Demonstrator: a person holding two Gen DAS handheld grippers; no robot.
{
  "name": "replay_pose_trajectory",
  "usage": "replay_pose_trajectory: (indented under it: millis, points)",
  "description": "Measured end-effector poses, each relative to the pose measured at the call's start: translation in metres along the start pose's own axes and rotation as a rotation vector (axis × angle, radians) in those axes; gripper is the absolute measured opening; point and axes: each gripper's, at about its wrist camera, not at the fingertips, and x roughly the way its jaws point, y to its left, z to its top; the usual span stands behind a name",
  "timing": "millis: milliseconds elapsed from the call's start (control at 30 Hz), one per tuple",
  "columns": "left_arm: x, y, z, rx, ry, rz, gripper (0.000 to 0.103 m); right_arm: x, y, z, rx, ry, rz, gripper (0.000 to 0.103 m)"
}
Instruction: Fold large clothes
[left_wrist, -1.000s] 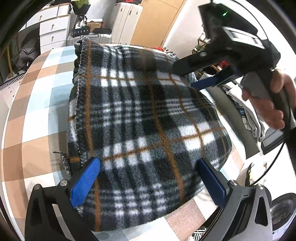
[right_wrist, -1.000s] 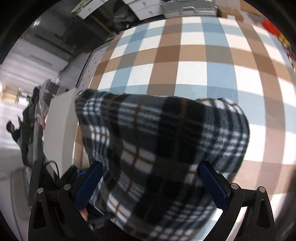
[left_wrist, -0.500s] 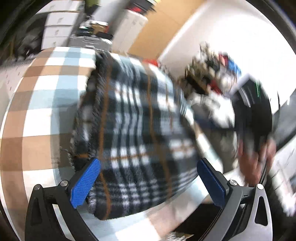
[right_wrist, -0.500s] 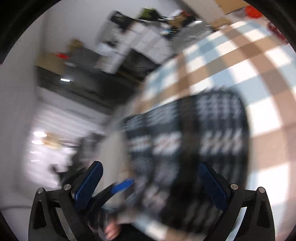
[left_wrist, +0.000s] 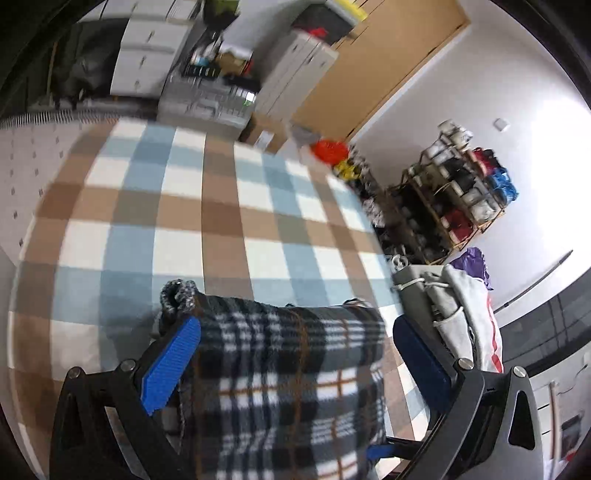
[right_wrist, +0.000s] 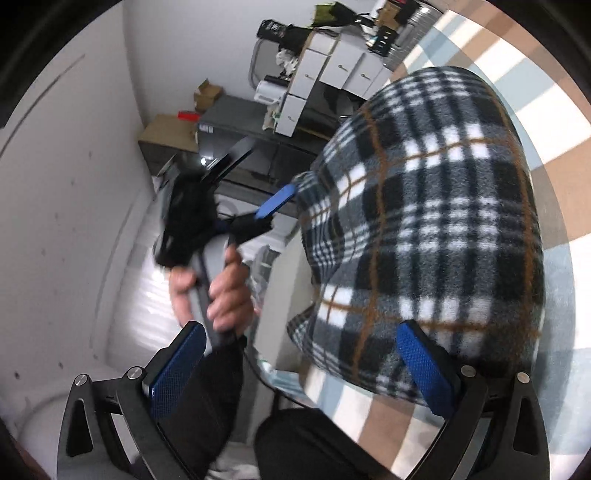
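A folded black, white and orange plaid fleece garment (left_wrist: 288, 376) lies on the checked tablecloth (left_wrist: 184, 221). My left gripper (left_wrist: 295, 358) is open, its blue fingers (left_wrist: 171, 363) either side of the garment's near end, low over it. In the right wrist view the garment (right_wrist: 436, 221) fills the right side. My right gripper (right_wrist: 306, 365) is open and empty, its right finger over the garment's near edge, its left finger off the table. The left gripper (right_wrist: 273, 201) shows there, held in a hand, by the garment's left edge.
The table's right edge (left_wrist: 380, 236) drops to a basket of grey and white laundry (left_wrist: 454, 314). A shoe rack (left_wrist: 454, 195) stands by the wall. Drawers and boxes (left_wrist: 155, 51) stand beyond the far edge. The person's dark trousers (right_wrist: 314, 443) are below the right gripper.
Both grippers have swung round and drawn back. The left one now looks across the garment's end at bare tablecloth. The right one has moved off to the garment's left edge. Both stay open.
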Motion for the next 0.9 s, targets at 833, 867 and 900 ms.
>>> replay_pose_trajectory:
  millis: [833,867,900]
  points:
    - [0.03,-0.011,-0.039,0.031,0.211,0.045,0.101,-0.009,-0.005,-0.003,0.059,-0.008,0.053,0.103]
    - [0.04,-0.002,-0.042,0.03,0.225,0.076,0.101,-0.008,-0.005,-0.003,0.056,-0.005,0.05,0.103]
    - [0.045,0.005,-0.045,0.033,0.219,0.071,0.101,-0.007,-0.005,-0.003,0.05,0.0,0.047,0.103]
